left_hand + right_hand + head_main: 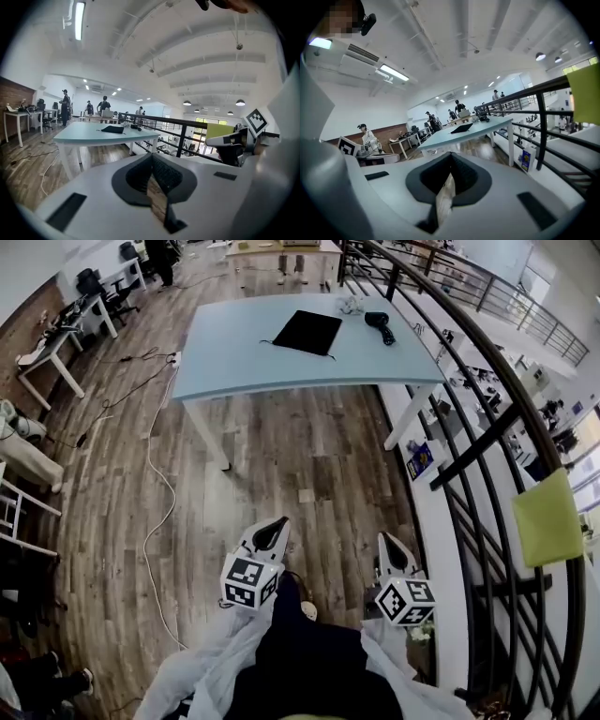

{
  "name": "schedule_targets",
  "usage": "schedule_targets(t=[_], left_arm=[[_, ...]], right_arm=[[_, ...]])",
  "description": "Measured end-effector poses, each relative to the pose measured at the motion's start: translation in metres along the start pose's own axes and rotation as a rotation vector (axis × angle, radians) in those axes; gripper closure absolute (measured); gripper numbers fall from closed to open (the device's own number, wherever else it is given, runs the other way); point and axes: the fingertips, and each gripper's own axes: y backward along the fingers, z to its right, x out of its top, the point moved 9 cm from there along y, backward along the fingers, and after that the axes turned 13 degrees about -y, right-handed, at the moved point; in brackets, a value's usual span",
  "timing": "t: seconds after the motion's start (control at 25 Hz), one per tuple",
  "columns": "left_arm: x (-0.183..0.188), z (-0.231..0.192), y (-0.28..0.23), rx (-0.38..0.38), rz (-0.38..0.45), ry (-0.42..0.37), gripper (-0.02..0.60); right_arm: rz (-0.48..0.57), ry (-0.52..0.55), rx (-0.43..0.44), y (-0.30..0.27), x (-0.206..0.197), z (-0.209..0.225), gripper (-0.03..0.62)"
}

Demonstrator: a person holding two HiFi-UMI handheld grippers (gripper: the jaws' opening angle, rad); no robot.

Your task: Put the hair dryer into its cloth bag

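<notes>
A flat black cloth bag [308, 332] lies on a pale blue table [244, 362] far ahead of me. The black hair dryer [380, 325] rests on the same table to the bag's right, apart from it. My left gripper [273, 532] and right gripper [392, 554] hang low near my body, well short of the table, over the wooden floor. Both are shut with nothing between the jaws. In the left gripper view the bag [113, 129] and dryer [136, 127] show small on the tabletop. The right gripper view also shows the bag [462, 128] and the dryer [483, 118].
A black metal railing [469, 399] runs along the right side, with a yellow-green panel [547, 518] on it. A white cable [155, 493] snakes over the floor at left. A white bundle [351, 306] lies by the dryer. Desks and several people stand beyond the table.
</notes>
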Motion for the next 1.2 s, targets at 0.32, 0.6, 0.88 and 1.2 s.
schedule_targets(t=[0.32, 0.6, 0.88, 1.2], left_arm=[[-0.002, 0.013, 0.017, 0.029, 0.008, 0.006, 0.565], [-0.006, 0.025, 0.031, 0.043, -0.002, -0.004, 0.565], [-0.009, 0.028, 0.034, 0.033, -0.013, 0.003, 0.565], [-0.003, 0.013, 0.010, 0.001, -0.011, -0.012, 0.565]], right_arm=[[-0.010, 0.038, -0.005, 0.010, -0.008, -0.001, 0.585], [-0.009, 0.066, 0.018, 0.022, -0.013, -0.006, 0.585], [-0.001, 0.054, 0.016, 0.022, -0.020, -0.008, 0.585], [0.087, 0.023, -0.003, 0.003, 0.000, -0.004, 0.424]])
